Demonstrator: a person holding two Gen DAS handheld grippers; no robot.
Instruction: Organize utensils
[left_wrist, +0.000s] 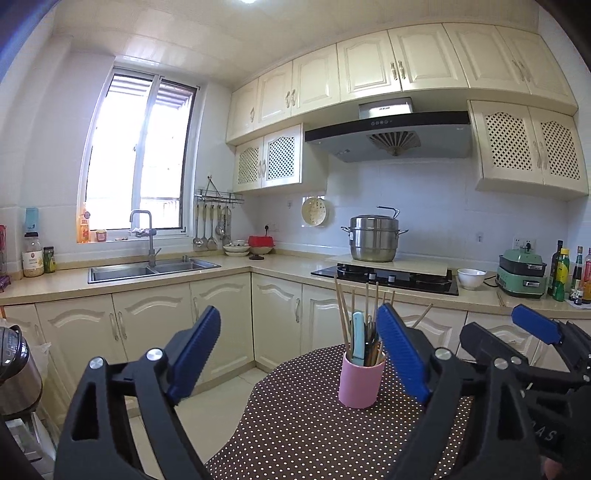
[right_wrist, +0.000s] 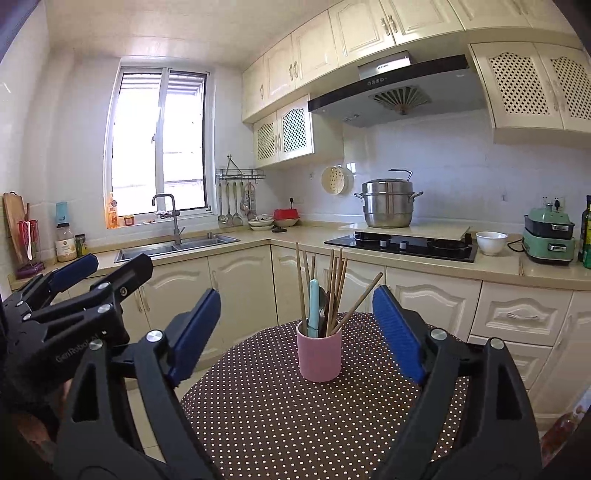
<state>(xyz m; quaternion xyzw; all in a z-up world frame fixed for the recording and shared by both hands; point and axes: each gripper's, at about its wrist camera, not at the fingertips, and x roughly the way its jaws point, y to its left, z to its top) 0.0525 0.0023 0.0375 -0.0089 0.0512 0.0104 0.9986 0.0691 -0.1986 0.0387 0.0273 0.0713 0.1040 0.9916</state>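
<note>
A pink cup (left_wrist: 360, 380) stands upright on a round table with a brown dotted cloth (left_wrist: 295, 424). It holds several wooden chopsticks (left_wrist: 341, 317) and a light blue handled utensil (left_wrist: 357, 339). My left gripper (left_wrist: 297, 332) is open and empty, held above the table short of the cup. The right wrist view shows the cup (right_wrist: 319, 356), the chopsticks (right_wrist: 334, 288) and the blue utensil (right_wrist: 314, 304) ahead, between my fingers. My right gripper (right_wrist: 295, 314) is open and empty. It also shows at the right of the left wrist view (left_wrist: 532, 325).
A kitchen counter (right_wrist: 295, 236) runs along the back with a sink (right_wrist: 177, 249), a stove (right_wrist: 402, 243) with a steel pot (right_wrist: 388, 203), a white bowl (right_wrist: 491, 242) and a green appliance (right_wrist: 548, 236). Ladles hang on a wall rack (right_wrist: 236, 199). Floor lies between table and cabinets.
</note>
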